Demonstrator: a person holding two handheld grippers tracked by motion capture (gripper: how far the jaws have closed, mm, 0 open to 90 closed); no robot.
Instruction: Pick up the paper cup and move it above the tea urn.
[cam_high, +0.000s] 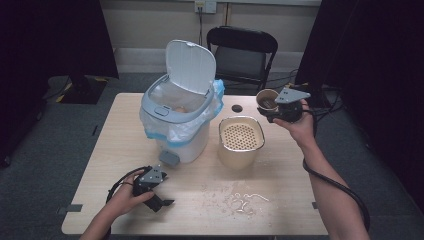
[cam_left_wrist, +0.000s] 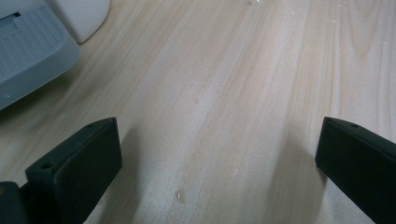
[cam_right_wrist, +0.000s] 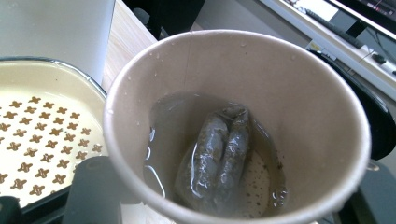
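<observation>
My right gripper (cam_high: 272, 107) is held up beyond the table's right side, shut on a brown paper cup (cam_high: 266, 99) that leans toward the strainer. In the right gripper view the cup (cam_right_wrist: 299, 107) sits between the two black jaws of the right gripper (cam_right_wrist: 233, 191). It holds a wet grey tea bag (cam_right_wrist: 219, 158) lying in a little liquid. The cream strainer bowl (cam_high: 240, 141) with its perforated top stands just left of and below the cup. My left gripper (cam_high: 161, 199) rests low on the table's front left. Its jaws stand wide open over bare wood, nothing between them (cam_left_wrist: 217, 135).
A white pedal bin (cam_high: 180, 112) with its lid up and a blue-edged bag stands at the table's centre left; its grey pedal (cam_left_wrist: 28, 56) is near my left gripper. A small black disc (cam_high: 236, 108) lies behind the strainer. Spilled bits (cam_high: 245, 197) lie at the front. A black chair (cam_high: 242, 50) stands behind.
</observation>
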